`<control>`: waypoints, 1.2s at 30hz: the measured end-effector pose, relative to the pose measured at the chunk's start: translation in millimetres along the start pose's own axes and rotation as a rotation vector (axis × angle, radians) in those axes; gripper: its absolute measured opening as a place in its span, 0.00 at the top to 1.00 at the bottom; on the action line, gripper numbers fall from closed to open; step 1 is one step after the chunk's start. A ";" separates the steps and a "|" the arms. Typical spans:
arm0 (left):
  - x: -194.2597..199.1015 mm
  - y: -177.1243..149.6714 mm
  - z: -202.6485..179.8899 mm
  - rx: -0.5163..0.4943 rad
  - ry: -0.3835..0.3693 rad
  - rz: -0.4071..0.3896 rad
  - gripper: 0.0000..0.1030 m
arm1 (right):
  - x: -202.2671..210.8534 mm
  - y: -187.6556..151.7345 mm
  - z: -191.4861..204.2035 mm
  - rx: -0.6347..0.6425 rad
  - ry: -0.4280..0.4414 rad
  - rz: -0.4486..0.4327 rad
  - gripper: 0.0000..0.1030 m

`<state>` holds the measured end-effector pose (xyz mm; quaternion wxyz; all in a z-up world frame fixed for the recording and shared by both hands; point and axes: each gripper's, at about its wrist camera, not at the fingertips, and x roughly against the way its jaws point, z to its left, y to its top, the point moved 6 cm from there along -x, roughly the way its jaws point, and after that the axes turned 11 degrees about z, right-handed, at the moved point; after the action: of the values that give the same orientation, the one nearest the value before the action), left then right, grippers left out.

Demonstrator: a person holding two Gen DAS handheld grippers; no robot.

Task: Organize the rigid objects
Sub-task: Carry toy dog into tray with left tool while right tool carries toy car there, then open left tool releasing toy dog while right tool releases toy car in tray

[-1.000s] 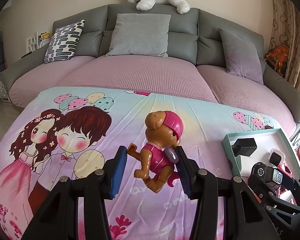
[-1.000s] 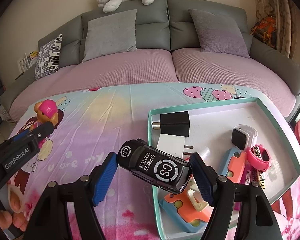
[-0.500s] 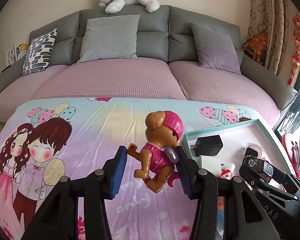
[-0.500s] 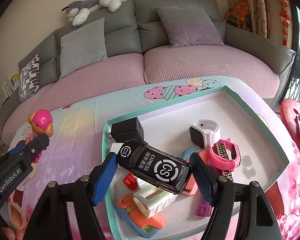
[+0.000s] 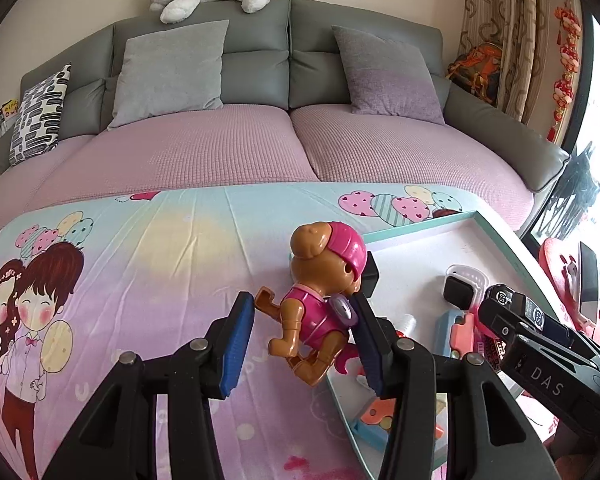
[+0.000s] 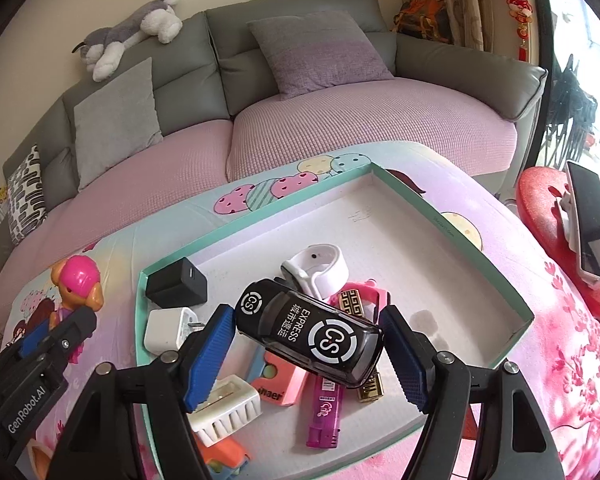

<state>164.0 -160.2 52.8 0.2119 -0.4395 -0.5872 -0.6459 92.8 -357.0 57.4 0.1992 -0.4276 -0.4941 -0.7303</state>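
Left wrist view: the left gripper (image 5: 304,340) grasps a brown plastic puppy figure with a pink cap and pink vest (image 5: 320,300). Its right pad presses the figure's back, its left pad meets the thin tail. The toy hangs just over the near-left rim of the shallow white tray with a teal edge (image 5: 420,229), which lies ahead and to the right of the fingers. I judge the figure light, stiff and smooth-skinned; with so thin a hold on one side it may twist, so the torso is the surer place to pinch.

Right wrist view: the right gripper (image 6: 308,348) clasps a glossy black toy car printed with white "CS EXPRESS" marks (image 6: 312,332), held slantwise between both pads, above the tray's clutter. A black cube charger (image 6: 176,284) lies ahead-left of the fingers, a white-strapped watch (image 6: 320,268) just beyond them. The car looks hard, light and slippery; its flat sides suit the pads best.
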 end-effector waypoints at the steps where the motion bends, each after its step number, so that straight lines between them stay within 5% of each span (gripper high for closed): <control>1: -1.7 -0.5 -4.0 -0.007 -0.004 0.005 0.51 | -0.7 0.3 -3.6 -0.008 -0.002 0.001 0.26; 16: -22.8 -10.1 -53.2 -0.104 -0.050 0.058 0.51 | -3.2 5.3 -21.8 -0.035 -0.022 -0.015 0.25; 36: -40.6 -19.4 -70.1 -0.146 -0.033 0.109 0.51 | -15.0 6.4 -27.1 -0.032 -0.024 0.010 0.25</control>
<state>147.6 -231.9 13.9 0.2047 -0.4956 -0.5170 -0.6672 94.1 -386.0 44.7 0.1900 -0.4421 -0.4826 -0.7319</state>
